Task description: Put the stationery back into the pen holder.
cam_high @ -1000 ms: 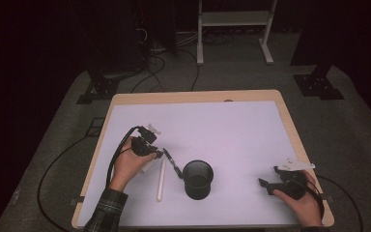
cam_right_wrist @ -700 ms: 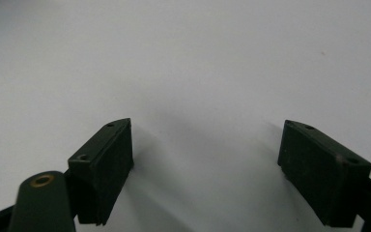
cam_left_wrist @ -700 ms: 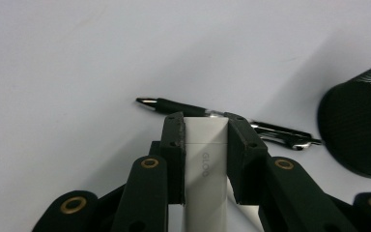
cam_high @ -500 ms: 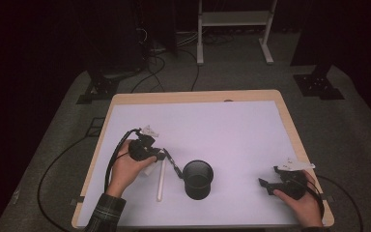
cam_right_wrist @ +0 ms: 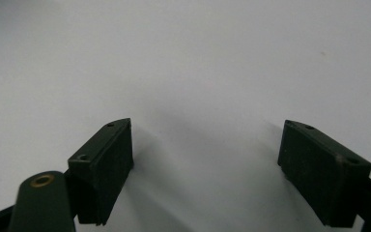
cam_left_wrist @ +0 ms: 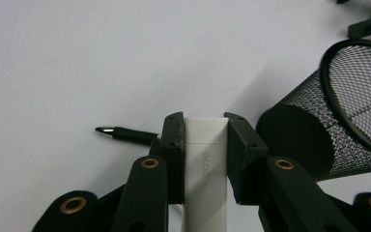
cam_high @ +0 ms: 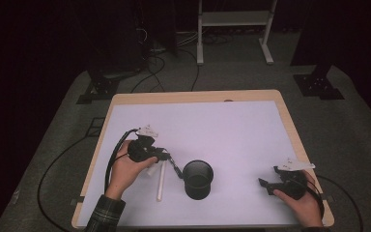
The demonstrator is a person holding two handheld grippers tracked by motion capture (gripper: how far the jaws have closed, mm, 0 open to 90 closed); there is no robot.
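White stick (cam_left_wrist: 206,166) clamped in left gripper (cam_left_wrist: 206,126) (hand low), right gripper (cam_right_wrist: 205,159) agape

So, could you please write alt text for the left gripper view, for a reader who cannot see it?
The left tongs are shut on a white stick with faint grey lettering, held between two black jaws above a white table. A black mesh cup lies tipped toward the camera at the right, and a black pen pokes out at the left.
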